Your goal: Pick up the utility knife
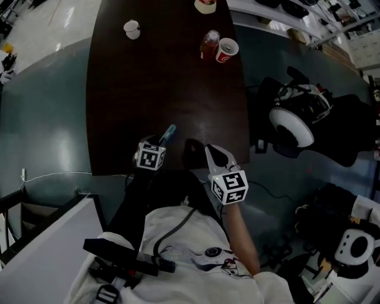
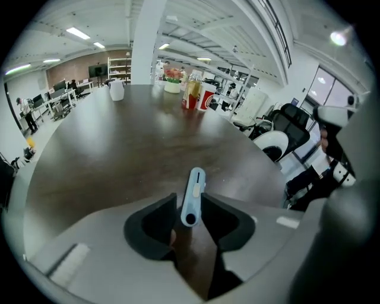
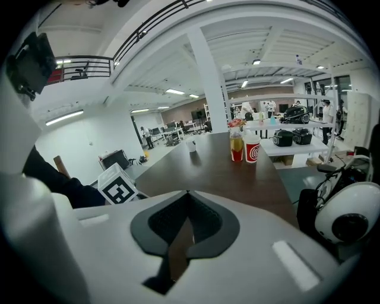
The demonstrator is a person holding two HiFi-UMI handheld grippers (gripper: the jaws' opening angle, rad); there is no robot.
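Observation:
The utility knife [image 1: 168, 134] is a slim light-blue tool with a hole at its rear end. It sticks out forward from my left gripper [image 1: 159, 142] over the near edge of the dark brown table [image 1: 148, 83]. In the left gripper view the knife [image 2: 193, 191] sits between the two black pads, which close in on its sides; the left gripper [image 2: 189, 200] is shut on it. My right gripper [image 1: 210, 149] hovers at the table's near edge, just right of the left one. Its jaws [image 3: 187, 195] meet at the tips with nothing between them.
At the far end of the table stand a white cup [image 1: 132, 28], a drink bottle [image 1: 209, 44], a red paper cup [image 1: 227, 50] and a tape roll [image 1: 205, 5]. A black office chair holding a white round object [image 1: 292, 124] stands right of the table.

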